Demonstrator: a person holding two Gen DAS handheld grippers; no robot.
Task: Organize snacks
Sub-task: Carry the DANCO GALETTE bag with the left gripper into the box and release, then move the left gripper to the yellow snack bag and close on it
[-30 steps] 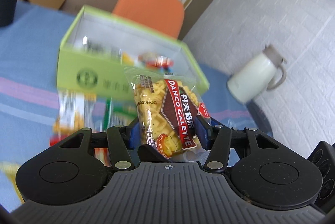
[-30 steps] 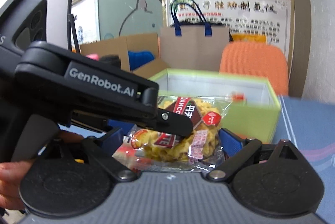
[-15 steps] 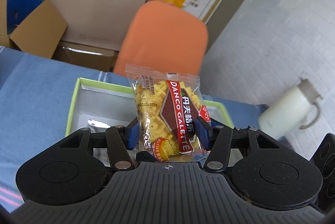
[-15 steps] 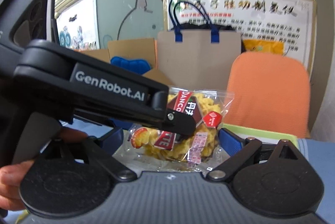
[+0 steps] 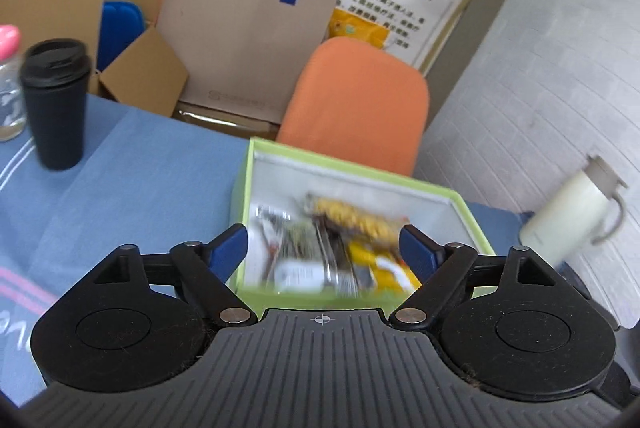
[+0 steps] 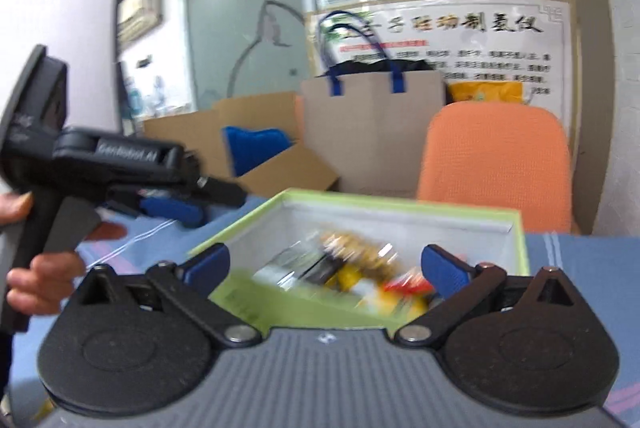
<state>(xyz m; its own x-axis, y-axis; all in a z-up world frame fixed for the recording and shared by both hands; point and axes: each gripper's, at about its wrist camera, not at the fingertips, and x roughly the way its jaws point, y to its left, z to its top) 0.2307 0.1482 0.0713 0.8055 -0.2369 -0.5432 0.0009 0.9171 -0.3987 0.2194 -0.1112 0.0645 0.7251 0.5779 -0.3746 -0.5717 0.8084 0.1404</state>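
Left wrist view: left claw (image 5: pixel 323 247) opening, jaws wide apart w/ nothing gripped; the blue pads frame a green box (image 5: pixel 362 184) on the blue-clothed surface (image 5: pixel 132 164). Inside the box lie blurred snack packs (image 5: pixel 340 252), a yellow one among them. Black cup (image 5: pixel 56 104) stands far left, white jug (image 5: pixel 572 212) at right, orange chair (image 5: pixel 356 104) behind the box, paper bag (image 5: pixel 244 40) further back. Right wrist view: right claw (image 6: pixel 325 267) also opening, near full spread, empty; same box straight ahead w/ the packs inside. At left a hand (image 6: pixel 38 276) holds the left claw's handle, its blue pads beside the box's left edge, clear of it.
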